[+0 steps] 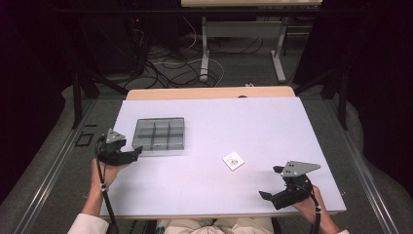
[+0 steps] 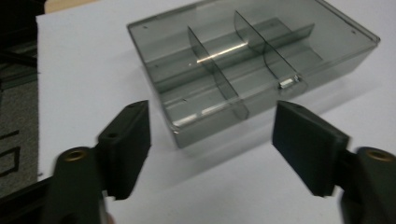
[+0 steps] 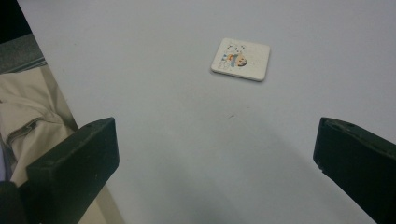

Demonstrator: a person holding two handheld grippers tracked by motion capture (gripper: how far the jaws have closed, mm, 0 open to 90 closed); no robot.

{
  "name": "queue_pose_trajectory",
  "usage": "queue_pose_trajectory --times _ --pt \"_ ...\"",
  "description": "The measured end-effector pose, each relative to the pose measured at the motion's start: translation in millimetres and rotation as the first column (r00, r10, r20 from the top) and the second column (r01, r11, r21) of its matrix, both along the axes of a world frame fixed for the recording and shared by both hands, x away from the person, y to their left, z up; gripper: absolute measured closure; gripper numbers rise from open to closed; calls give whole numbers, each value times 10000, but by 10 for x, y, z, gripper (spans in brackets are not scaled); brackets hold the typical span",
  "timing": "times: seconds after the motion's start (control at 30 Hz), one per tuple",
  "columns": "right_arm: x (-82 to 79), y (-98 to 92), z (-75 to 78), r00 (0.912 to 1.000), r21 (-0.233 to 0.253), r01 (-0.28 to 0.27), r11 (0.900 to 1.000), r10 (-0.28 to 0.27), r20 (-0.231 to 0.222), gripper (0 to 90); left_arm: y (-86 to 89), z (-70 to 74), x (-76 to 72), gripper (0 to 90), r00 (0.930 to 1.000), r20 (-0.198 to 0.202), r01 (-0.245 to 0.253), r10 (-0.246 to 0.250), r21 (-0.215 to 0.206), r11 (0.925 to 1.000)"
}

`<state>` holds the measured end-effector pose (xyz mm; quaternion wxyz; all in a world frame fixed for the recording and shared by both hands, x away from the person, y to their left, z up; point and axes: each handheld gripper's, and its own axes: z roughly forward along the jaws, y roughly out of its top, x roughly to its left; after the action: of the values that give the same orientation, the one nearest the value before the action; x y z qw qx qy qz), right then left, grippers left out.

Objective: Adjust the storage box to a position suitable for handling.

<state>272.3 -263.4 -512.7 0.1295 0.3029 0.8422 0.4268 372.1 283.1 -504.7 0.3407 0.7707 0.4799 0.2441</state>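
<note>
Left gripper view: left gripper [image 2: 212, 140] jaws wide apart, empty, before the smoky transparent plastic compartment box [image 2: 252, 65], contents indistinct. Right gripper [image 3: 215, 158] wide, empty; small white square printed card [image 3: 241, 59], picture illegible.

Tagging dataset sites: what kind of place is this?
Likely a lab recording station: white tabletop on a metal frame, tangled black cables on the floor, dark surrounding curtains, and a smoky compartment box as prop.

Divided box [image 1: 159, 135] left, card [image 1: 234, 160] right
</note>
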Motion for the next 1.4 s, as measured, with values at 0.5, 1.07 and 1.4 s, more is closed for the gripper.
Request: queue_pose_trajectory --times 0.5,1.07,1.4 --pt "17 10 -13 10000 -50 -23 10000 23 -24 0 189 -20 296 842 9945 -177 -1038 1031 -469 9935" --pt "10 10 -8 10000 -7 -51 10000 51 -9 0 237 -251 664 896 9938 -619 -925 920 -43 9957" --pt "9 4 -4 9999 18 -110 9999 110 -22 0 229 -348 770 896 9952 -830 -523 517 -44 9986"
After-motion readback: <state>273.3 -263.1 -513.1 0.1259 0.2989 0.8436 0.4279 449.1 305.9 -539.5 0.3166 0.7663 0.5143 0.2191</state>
